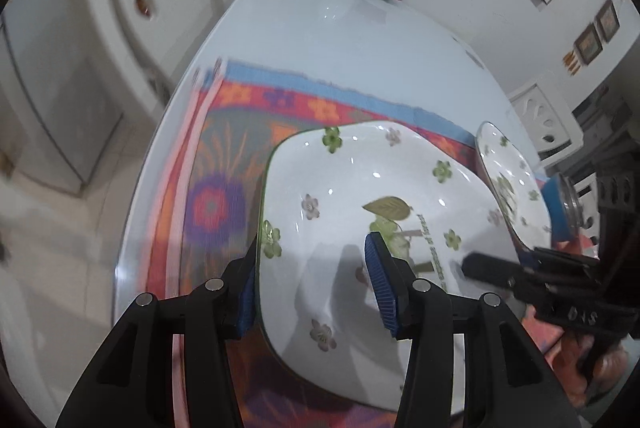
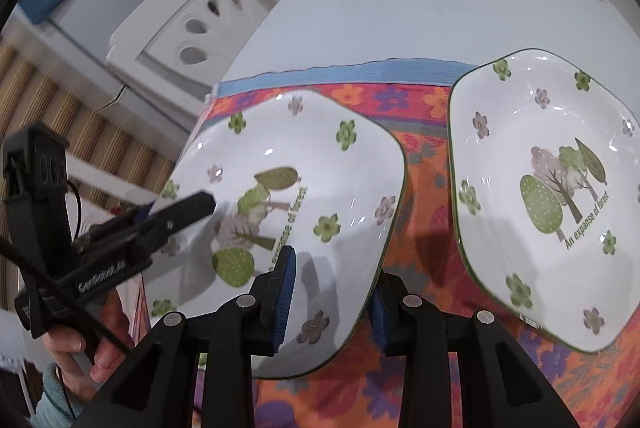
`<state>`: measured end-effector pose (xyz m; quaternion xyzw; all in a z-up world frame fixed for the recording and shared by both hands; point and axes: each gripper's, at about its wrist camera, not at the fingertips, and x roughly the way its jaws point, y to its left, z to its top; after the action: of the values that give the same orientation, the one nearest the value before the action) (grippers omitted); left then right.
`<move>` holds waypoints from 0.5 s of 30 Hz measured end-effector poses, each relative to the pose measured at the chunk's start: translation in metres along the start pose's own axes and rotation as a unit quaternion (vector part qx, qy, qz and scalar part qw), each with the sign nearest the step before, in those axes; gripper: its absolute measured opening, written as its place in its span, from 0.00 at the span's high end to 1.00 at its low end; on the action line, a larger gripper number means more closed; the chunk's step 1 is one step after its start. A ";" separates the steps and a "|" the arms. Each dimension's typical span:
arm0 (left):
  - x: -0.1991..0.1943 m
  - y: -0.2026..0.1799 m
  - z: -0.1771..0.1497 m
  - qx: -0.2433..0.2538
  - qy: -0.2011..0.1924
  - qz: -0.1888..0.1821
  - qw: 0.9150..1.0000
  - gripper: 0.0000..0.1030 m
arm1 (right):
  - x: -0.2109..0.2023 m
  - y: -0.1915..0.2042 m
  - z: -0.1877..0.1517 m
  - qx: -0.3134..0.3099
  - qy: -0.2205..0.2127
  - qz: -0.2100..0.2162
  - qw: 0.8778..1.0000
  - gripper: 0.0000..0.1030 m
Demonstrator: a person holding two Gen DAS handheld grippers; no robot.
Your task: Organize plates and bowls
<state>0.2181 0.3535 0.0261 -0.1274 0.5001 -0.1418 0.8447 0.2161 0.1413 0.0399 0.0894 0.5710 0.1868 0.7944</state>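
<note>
Pale glossy table (image 1: 320, 39) with a flowered cloth (image 1: 224, 187) on the near part, and on the cloth are two square dishes w/ tree print. The near plate (image 1: 340, 187) is the one I work on: the left gripper (image 1: 312, 268) is clamped over its left rim, one pad on top and one under, and the right gripper (image 2: 328, 288) is pinched tight on the opposite rim the same way. I think two grips are used bc the dish is wide and slippery (one side alone would let it tip). It looks a bit raised, tilted. The second plate (image 2: 540, 187) lies flat just beside, probably the stacking place.
</note>
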 end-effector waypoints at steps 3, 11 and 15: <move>0.000 0.002 -0.013 -0.005 0.009 0.000 1.000 0.57 | 0.009 -0.005 -0.005 0.014 0.015 0.011 1.000 0.68; 0.015 -0.002 -0.001 0.015 -0.018 0.022 0.999 0.57 | 0.020 0.006 -0.002 -0.022 0.009 -0.018 1.000 0.68; 0.007 -0.005 0.000 0.012 -0.015 0.013 1.000 0.57 | 0.009 0.012 -0.011 -0.062 0.002 -0.016 0.998 0.68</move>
<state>0.2213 0.3465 0.0222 -0.1130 0.4872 -0.1350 0.8554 0.2063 0.1549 0.0322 0.0305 0.5612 0.2088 0.8003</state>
